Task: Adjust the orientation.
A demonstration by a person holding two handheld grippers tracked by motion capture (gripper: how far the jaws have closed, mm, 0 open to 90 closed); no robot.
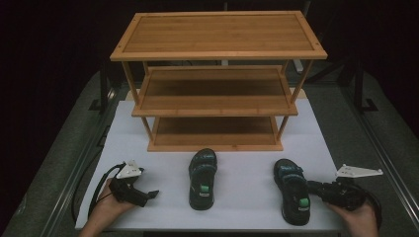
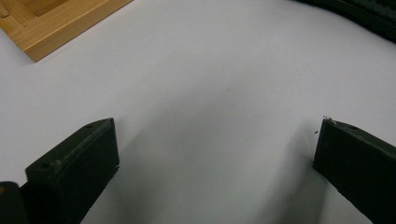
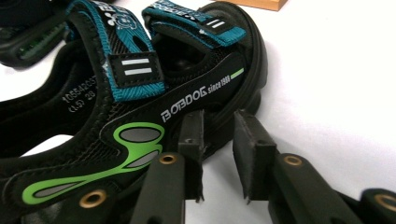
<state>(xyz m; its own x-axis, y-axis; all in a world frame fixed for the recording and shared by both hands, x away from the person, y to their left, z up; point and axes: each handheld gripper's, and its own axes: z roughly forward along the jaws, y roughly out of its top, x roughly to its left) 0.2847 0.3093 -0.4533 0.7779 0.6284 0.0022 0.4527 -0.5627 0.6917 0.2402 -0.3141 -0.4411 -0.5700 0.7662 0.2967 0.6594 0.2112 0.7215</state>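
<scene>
Two black sandals lie on the white tabletop (image 1: pixel 237 197) in front of a three-tier wooden rack (image 1: pixel 217 79). The right sandal (image 1: pixel 292 190) sits near the tabletop's front right, toe pointing at the rack, heel close to the front edge. The left sandal (image 1: pixel 202 177) lies near the middle, well apart from the right one, with bare white tabletop between them.

Right tongs (image 1: pixel 312 186) come in from the right at the right sandal's outer side. In the right gripper view the right tongs (image 3: pixel 218 130) are nearly clenched, only a narrow gap between the jaws, tips right at the sandal's (image 3: pixel 140 107) black sole edge under the white lettering; nothing sits between the pads. Cannot tell whether the tips touch the sole. Open white surface runs to the right of the jaws there.

Left tongs (image 1: pixel 154 194) rest low at the front left, well apart from the left sandal. In the left gripper view the left tongs (image 2: pixel 215 154) are released, jaws spread wide, only bare white tabletop (image 2: pixel 210 84) between them. The rack's bottom corner (image 2: pixel 56 23) shows at the upper left, a dark sandal edge (image 2: pixel 364 14) at the upper right.

There is a free strip between the rack's base and the sandal toes.
</scene>
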